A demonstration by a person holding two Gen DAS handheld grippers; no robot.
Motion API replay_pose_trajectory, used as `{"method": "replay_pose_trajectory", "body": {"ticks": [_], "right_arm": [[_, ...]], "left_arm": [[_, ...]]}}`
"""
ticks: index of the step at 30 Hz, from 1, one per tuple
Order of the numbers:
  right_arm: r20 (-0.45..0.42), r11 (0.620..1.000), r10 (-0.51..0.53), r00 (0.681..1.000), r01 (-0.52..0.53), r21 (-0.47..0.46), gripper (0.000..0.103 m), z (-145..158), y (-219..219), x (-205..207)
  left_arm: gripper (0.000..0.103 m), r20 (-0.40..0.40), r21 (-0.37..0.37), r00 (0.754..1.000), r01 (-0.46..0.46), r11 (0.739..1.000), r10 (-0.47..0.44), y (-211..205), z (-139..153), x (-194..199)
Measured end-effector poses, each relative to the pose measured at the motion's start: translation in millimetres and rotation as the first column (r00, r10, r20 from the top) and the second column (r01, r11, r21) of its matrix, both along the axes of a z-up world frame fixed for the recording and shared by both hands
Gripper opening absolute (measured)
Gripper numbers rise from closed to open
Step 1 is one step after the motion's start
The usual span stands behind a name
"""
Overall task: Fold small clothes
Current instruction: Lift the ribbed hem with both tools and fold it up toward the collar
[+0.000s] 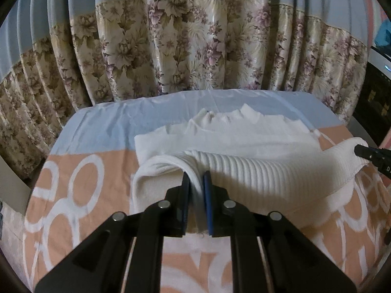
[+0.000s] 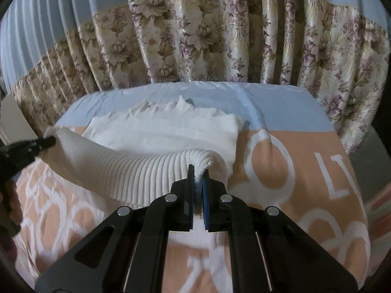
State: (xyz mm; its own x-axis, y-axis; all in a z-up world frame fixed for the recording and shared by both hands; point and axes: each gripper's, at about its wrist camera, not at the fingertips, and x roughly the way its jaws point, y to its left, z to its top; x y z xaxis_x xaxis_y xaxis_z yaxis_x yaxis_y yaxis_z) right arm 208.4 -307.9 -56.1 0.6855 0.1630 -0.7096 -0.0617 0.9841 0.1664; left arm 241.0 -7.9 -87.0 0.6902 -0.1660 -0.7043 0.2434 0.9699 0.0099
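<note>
On patterned bedspread (image 1: 92, 161), both tongs (image 1: 196, 178) (image 2: 198, 171) clamped on white ribbed garment (image 1: 256, 171), floral curtain (image 1: 195, 48) behind.

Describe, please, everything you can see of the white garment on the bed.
The white garment looks like a soft knit, ribbed along its near hem and smoother farther back. Its far part lies flat on the peach and blue bedspread. The near hem is lifted into a sagging band, pinched at one corner by the left tool and at the other by the right tool.
</note>
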Motion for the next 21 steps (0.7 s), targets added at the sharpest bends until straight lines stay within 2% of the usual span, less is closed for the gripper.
{"method": "replay_pose_trajectory", "body": {"ticks": [4,7,11,14,17,21], "right_arm": [[0.007,0.999,0.016,1.000,-0.016,0.041,0.006,-1,-6,51],[-0.012,0.999,0.035,0.999,-0.034,0.038,0.006,-9,-5,85],[-0.070,0.998,0.050,0.996,-0.048,0.026,0.006,-34,0,120],[-0.119,0.999,0.045,0.992,-0.043,0.017,0.006,-59,1,131],[-0.158,0.999,0.042,0.987,-0.040,0.013,0.006,-81,-1,132],[-0.166,0.999,0.050,0.985,-0.049,0.004,0.006,-90,-1,133]], "left_arm": [[0.012,-0.007,-0.007,1.000,-0.022,1.000,0.022,1,-9,33],[0.012,-0.035,-0.024,0.998,-0.045,0.999,0.044,9,-20,61],[0.012,-0.117,-0.046,0.991,-0.070,0.996,0.064,18,-46,93],[0.012,-0.166,-0.053,0.984,-0.081,0.995,0.071,22,-66,102],[0.012,-0.174,-0.027,0.983,-0.070,0.997,0.065,20,-79,104],[0.015,-0.164,0.022,0.985,-0.048,0.999,0.051,14,-86,104]]}}
